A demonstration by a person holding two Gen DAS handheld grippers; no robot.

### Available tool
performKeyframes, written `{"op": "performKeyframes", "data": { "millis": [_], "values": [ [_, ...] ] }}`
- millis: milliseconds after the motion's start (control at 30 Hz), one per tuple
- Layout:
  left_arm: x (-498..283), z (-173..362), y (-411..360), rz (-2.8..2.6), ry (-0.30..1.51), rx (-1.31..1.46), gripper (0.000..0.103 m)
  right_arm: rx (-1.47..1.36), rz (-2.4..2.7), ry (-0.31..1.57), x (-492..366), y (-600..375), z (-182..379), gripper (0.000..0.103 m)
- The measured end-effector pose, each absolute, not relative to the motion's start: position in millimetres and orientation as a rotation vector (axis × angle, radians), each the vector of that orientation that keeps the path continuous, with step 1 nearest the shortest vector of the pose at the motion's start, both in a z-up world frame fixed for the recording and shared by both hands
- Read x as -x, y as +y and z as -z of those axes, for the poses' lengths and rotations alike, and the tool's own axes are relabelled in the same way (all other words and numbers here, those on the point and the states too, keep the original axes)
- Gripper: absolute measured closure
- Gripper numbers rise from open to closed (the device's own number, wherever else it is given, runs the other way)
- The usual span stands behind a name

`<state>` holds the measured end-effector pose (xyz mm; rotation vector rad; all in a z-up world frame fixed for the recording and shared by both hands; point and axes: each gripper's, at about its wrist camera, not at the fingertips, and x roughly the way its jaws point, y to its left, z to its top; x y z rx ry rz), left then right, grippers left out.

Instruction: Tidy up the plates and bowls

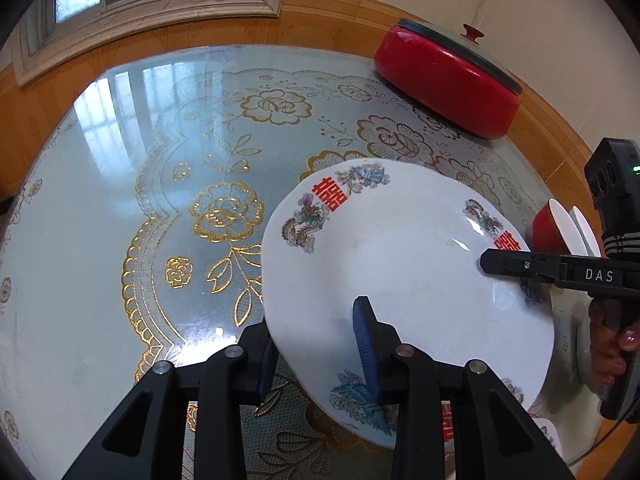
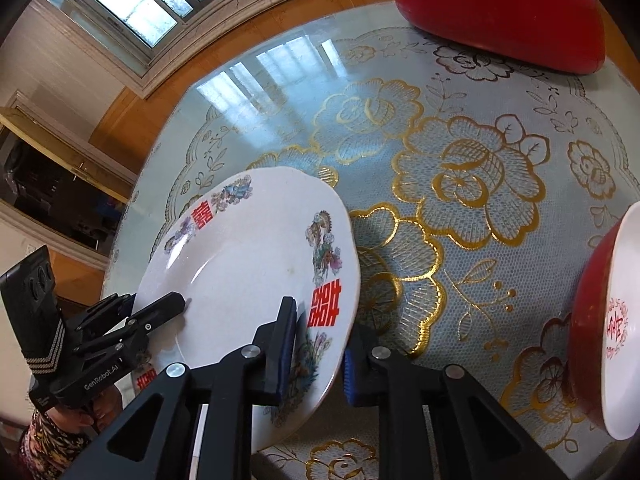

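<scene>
A white plate (image 1: 400, 260) (image 2: 248, 264) with red characters and bird patterns hangs tilted above the table, held from two sides. My left gripper (image 1: 314, 330) (image 2: 160, 304) is shut on its near rim, one blue pad on top and the other finger underneath. My right gripper (image 2: 322, 330) (image 1: 504, 268) is shut on the opposite rim in the same way. Under the plate, part of a second plate (image 1: 448, 420) (image 2: 146, 380) with a red character shows. Red bowls (image 1: 548, 228) (image 2: 596, 340) with white insides sit to the right.
A big red pot with a lid (image 1: 448, 80) (image 2: 500, 12) stands at the far right of the round glass-topped table (image 1: 160, 160) (image 2: 460, 152) with its floral cloth. A person's hand (image 1: 612, 344) (image 2: 100, 408) holds each gripper. A window and wood-panelled wall lie beyond.
</scene>
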<state>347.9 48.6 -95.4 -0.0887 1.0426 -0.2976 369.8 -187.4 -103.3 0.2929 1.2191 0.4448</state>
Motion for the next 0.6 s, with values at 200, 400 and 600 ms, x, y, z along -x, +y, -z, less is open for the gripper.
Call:
{"op": "performKeyframes", "data": {
  "millis": [200, 400, 600],
  "values": [
    [-349.7, 98.1, 43.4, 0.29, 1.037, 0.027, 0.068, -0.291, -0.444, 1.224, -373.4, -187.0, 113.1, 0.081],
    [-363.8, 100.2, 44.5, 0.31, 1.034, 0.006, 0.066, -0.26, -0.457, 1.212, -386.8, -183.5, 111.9, 0.078],
    [-371.0, 101.5, 44.0, 0.302, 1.03, -0.013, 0.066, -0.228, -0.466, 1.191, -394.2, -178.4, 112.0, 0.079]
  ]
}}
